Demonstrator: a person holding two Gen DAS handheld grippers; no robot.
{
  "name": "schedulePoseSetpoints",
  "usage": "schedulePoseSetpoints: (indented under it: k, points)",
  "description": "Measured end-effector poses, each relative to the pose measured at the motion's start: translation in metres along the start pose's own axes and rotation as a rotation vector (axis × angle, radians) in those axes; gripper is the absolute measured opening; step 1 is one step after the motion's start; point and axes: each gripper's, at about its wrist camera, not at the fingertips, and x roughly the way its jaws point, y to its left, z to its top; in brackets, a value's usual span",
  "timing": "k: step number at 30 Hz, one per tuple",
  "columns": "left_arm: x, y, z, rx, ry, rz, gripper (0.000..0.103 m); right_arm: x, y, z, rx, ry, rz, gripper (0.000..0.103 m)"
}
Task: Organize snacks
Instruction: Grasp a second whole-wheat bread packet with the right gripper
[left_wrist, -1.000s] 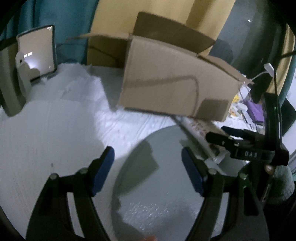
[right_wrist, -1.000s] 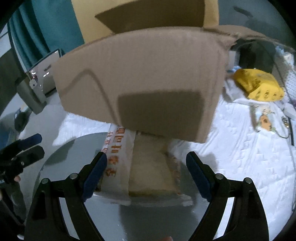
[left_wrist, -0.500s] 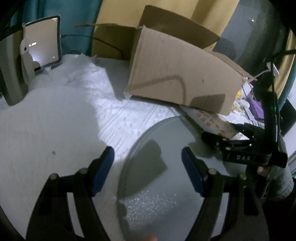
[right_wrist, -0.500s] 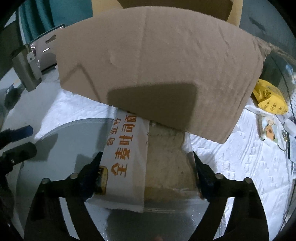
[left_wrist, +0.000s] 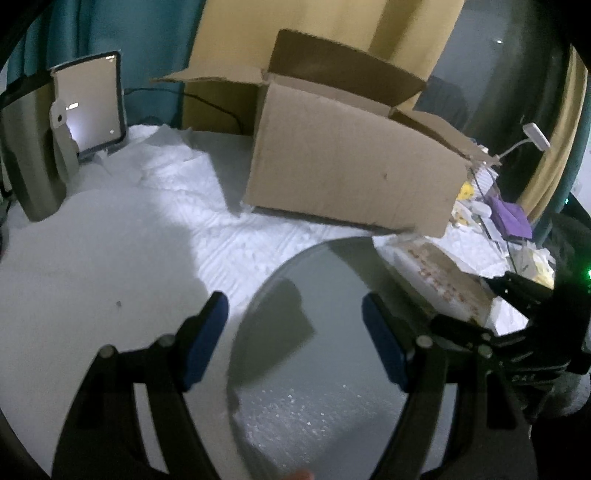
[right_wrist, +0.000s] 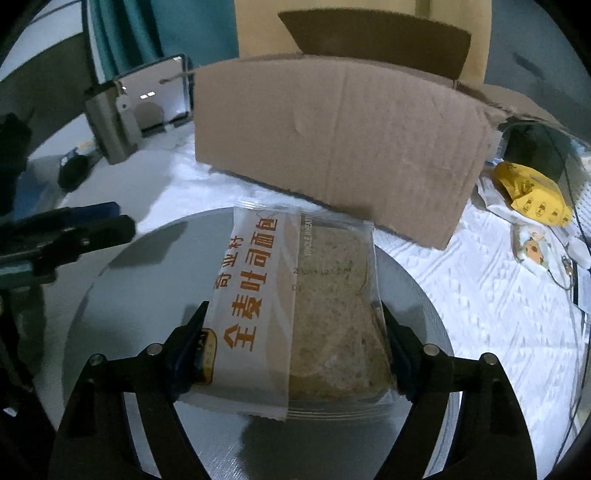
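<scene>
A packet of whole-wheat bread (right_wrist: 295, 314), clear and white with orange lettering, lies on a round grey plate (right_wrist: 110, 332). My right gripper (right_wrist: 291, 354) is shut on the packet, one finger against each side. The packet also shows in the left wrist view (left_wrist: 443, 280), with the right gripper (left_wrist: 517, 317) on it. My left gripper (left_wrist: 291, 339) is open and empty, low over the plate's left rim (left_wrist: 266, 295). An open cardboard box (right_wrist: 332, 147) stands just behind the plate, also seen in the left wrist view (left_wrist: 351, 166).
A white cloth (left_wrist: 129, 240) covers the table. A metal container (left_wrist: 29, 155) and a lit tablet (left_wrist: 88, 103) stand at the back left. A yellow snack bag (right_wrist: 532, 192) and small packets (right_wrist: 532, 251) lie at the right, beside the box.
My right gripper has closed in around the bread packet and lifted it out from under the box's edge, toward me. My left gripper has stayed open and drawn back a little.
</scene>
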Motion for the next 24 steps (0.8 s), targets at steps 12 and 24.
schedulePoseSetpoints:
  k: [12,24]
  points:
    - [-0.029,-0.018,0.030,0.065,-0.106,-0.015,0.076,-0.064,0.003,0.022,0.002,-0.145,-0.001,0.084]
    - [-0.026,-0.028,0.079,0.086,-0.182,-0.042,0.076,-0.070,-0.034,0.080,0.015,-0.225,-0.078,0.084]
